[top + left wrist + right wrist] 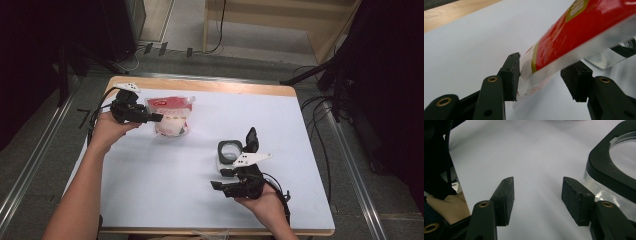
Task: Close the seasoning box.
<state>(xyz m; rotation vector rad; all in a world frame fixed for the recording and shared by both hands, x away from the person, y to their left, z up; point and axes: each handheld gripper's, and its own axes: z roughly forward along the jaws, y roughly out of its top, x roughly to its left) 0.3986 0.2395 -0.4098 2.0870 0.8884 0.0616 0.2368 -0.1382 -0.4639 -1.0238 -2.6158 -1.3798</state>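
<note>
White tabletop (200, 165): near its far left corner your left gripper (159, 118) straddled the red pouch (172, 116), unclamped; your right gripper (216, 185) hung open, empty, beside the unfilled container (230, 150).

The pouch (170, 116) is glossy red on top with a gold-edged label and white below, its sealed edge clear. The container (230, 152) is clear with a black lid, and the counter (200, 170) is pale lavender-white with a light wood rim.
</note>
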